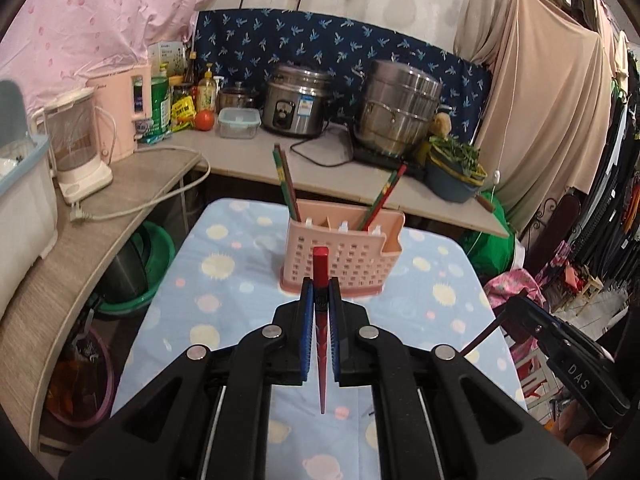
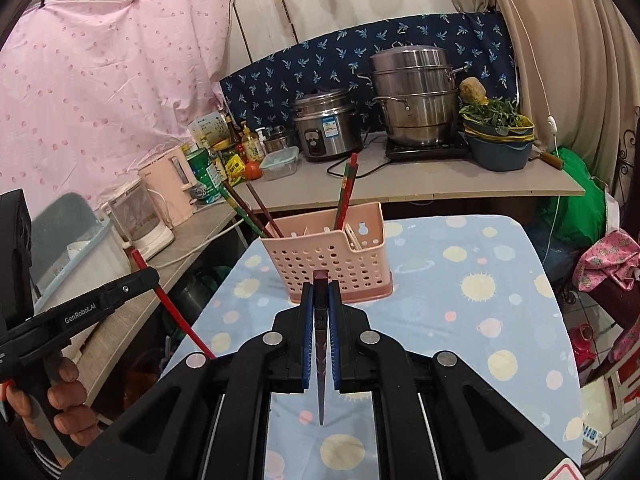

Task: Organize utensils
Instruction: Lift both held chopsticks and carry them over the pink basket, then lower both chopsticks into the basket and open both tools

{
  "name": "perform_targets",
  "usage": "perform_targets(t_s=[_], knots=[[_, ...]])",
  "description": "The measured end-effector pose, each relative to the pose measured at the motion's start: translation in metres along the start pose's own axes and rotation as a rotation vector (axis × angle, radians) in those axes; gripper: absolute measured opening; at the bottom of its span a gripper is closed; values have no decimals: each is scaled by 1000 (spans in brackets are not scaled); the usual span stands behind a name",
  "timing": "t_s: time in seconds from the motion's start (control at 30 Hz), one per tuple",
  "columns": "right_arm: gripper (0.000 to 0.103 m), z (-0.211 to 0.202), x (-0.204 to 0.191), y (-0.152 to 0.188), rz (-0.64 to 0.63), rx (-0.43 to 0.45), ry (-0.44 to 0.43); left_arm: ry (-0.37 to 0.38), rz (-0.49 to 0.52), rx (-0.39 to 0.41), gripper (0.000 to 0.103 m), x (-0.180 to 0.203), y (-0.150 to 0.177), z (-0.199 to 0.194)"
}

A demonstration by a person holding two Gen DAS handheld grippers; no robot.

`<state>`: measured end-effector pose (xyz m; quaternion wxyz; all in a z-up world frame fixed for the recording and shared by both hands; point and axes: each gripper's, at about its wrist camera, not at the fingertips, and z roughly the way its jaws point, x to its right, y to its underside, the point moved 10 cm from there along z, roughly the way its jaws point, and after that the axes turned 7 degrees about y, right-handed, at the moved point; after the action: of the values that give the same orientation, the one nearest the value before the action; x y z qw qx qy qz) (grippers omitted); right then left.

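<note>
A pink perforated utensil holder point(image 1: 344, 256) stands on the blue dotted cloth and also shows in the right wrist view point(image 2: 332, 264). Several chopsticks point(image 1: 289, 186) lean in it, some left, some right point(image 2: 347, 192). My left gripper point(image 1: 321, 292) is shut on a red chopstick point(image 1: 321, 268), held just short of the holder. My right gripper point(image 2: 321, 292) is shut on a dark brown chopstick point(image 2: 320, 292) in front of the holder. The left gripper with its red chopstick point(image 2: 160, 292) shows at the left of the right wrist view.
The cloth-covered table point(image 1: 240, 280) has open floor on its right. Behind it a counter point(image 1: 280, 160) carries a rice cooker point(image 1: 298, 100), a steel steamer pot point(image 1: 400, 108), a bowl of greens point(image 1: 456, 168), kettles point(image 1: 76, 140) and bottles. Basins point(image 1: 136, 268) sit under the counter.
</note>
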<state>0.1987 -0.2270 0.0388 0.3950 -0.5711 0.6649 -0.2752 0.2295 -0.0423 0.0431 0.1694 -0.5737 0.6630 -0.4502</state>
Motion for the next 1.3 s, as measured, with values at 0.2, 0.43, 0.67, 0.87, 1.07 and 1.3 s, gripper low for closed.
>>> perform_targets(t_s=[0.2,0.43,0.67,0.87,1.07,1.3], knots=[[7,11,4,-47,57,49,-36,2,9,71,7,3,-54,4],[7,25,2,-115,86,140,-44,9,5,181,7,7,-124,6],[7,49,1,-172,113,206,-32,-5,23,248,7,11,-174,19],[7,80,6,-186,121,202,-13,-25,17,231,7,2,-185,49],[7,119,10,-168,120,131,2,-31,-4,179,7,-10,-170,82],[7,142,2,-144,101,72,-16,-43,-22,122,7,-20,-148,112]])
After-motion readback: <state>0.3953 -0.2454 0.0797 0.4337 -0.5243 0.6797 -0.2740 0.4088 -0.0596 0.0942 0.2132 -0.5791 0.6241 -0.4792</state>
